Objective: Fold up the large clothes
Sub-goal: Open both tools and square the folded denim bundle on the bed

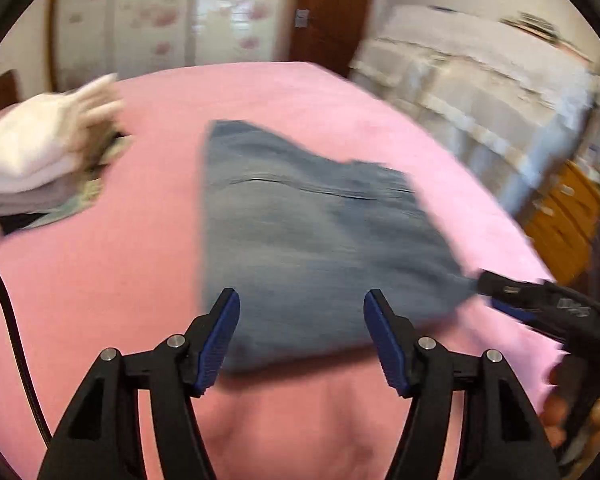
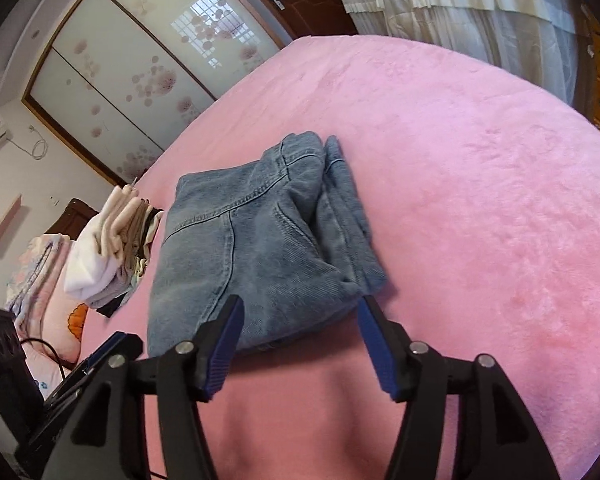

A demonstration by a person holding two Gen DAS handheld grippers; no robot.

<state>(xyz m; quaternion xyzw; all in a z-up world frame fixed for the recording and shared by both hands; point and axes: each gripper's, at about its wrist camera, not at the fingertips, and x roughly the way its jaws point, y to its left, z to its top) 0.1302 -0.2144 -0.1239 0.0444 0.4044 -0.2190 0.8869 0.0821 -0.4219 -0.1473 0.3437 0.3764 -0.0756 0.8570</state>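
Observation:
A pair of blue jeans (image 1: pixel 316 236) lies folded into a compact rectangle on the pink bed (image 1: pixel 99 280). It also shows in the right wrist view (image 2: pixel 255 248), waistband away from me. My left gripper (image 1: pixel 302 300) is open and empty, its jaws spread just above the near edge of the jeans. My right gripper (image 2: pixel 300 308) is open and empty at the jeans' near edge. The right gripper also appears in the left wrist view (image 1: pixel 540 300), at the jeans' right corner. The left gripper's body shows at the lower left of the right wrist view (image 2: pixel 91 372).
A stack of folded white and grey clothes (image 1: pixel 39 160) sits on the bed to the left of the jeans, seen also in the right wrist view (image 2: pixel 111 248). Pillows (image 2: pixel 47 280) lie beyond it. Curtains (image 2: pixel 480 12) and a wooden dresser (image 1: pixel 568 216) stand to the right.

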